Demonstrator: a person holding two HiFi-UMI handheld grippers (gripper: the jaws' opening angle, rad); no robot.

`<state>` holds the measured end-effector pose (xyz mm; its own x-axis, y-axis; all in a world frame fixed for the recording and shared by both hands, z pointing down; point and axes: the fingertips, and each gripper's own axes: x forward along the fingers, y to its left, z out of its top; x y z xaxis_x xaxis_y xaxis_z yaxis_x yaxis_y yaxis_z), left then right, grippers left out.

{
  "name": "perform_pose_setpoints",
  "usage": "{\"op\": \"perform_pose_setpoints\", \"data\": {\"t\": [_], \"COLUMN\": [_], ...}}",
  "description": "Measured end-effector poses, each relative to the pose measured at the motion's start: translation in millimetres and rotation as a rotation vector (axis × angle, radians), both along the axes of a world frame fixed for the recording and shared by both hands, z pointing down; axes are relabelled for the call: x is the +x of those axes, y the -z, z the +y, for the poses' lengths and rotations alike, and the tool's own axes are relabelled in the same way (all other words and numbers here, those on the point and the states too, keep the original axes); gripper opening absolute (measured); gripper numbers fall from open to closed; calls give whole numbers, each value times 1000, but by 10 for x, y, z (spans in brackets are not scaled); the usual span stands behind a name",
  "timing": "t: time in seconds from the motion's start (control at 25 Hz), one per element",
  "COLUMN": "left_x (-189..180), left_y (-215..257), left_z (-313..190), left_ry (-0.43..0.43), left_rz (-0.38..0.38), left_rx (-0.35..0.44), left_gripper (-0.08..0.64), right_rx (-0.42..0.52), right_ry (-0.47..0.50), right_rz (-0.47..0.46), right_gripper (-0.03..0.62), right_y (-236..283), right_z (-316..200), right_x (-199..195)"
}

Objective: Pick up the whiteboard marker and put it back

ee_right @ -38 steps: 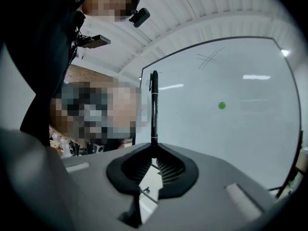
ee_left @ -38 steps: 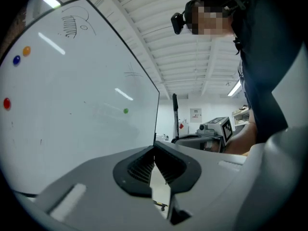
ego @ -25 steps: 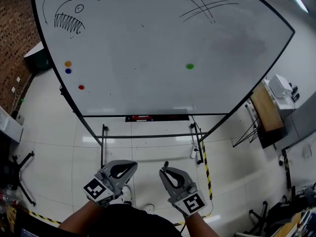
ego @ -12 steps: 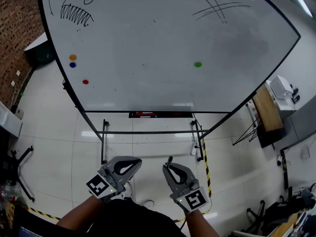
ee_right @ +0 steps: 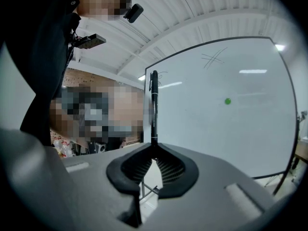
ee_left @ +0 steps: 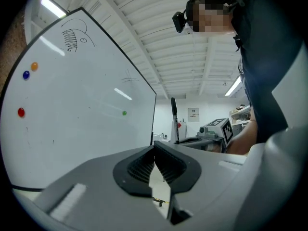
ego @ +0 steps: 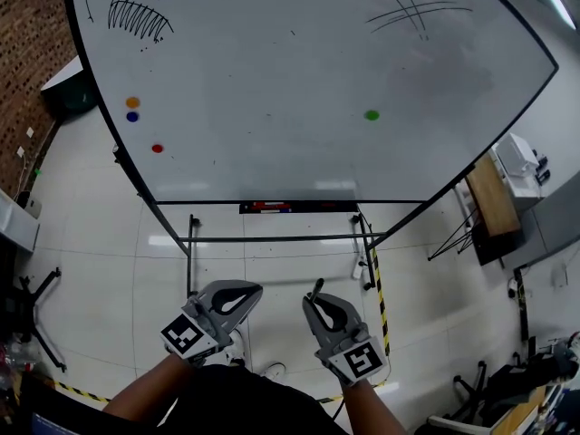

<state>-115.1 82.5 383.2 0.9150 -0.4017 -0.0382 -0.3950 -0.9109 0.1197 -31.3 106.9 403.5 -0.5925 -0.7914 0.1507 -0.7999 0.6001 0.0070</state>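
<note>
My right gripper [ego: 314,299] is shut on a black whiteboard marker [ego: 314,288], low in the head view. The marker [ee_right: 153,105] stands upright out of the jaw tips in the right gripper view. My left gripper [ego: 256,288] is beside it on the left, jaws shut with nothing between them. The left gripper view looks past its jaws [ee_left: 154,147] to the marker [ee_left: 173,119]. Ahead stands the large whiteboard [ego: 272,80], and its tray [ego: 267,207] holds red and blue markers. Both grippers are well short of the tray, above the floor.
The board carries a green magnet [ego: 372,115], an orange one [ego: 133,102], a blue one [ego: 132,116], a red one [ego: 158,149] and pen sketches. Its black stand legs [ego: 189,261] cross the floor, beside yellow-black tape [ego: 378,297]. A wooden table [ego: 489,198] is at the right, a brick wall [ego: 27,43] at the left.
Both grippers have shifted a little to the right in the head view, and the board has shifted with the camera. The grip on the marker is the same.
</note>
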Motion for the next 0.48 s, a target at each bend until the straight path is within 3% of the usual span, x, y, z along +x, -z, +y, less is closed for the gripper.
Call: {"op": "perform_pose_setpoints", "data": {"t": [0.28,0.48], "left_x": [-84,-87], "left_y": [-63,-127], "left_z": [-355,-629], "left_ry": [-23,-45], "left_rz": [17,31], "left_rx": [-9,-20], "left_gripper": [2,2], "right_rx": [-32,-52], "right_ry": [-42,-94], "right_rz": [-28,-57], "right_gripper": [26,26], "right_y": [-117,-154], "right_z": [-342,-675], "right_x": [-60,101]}}
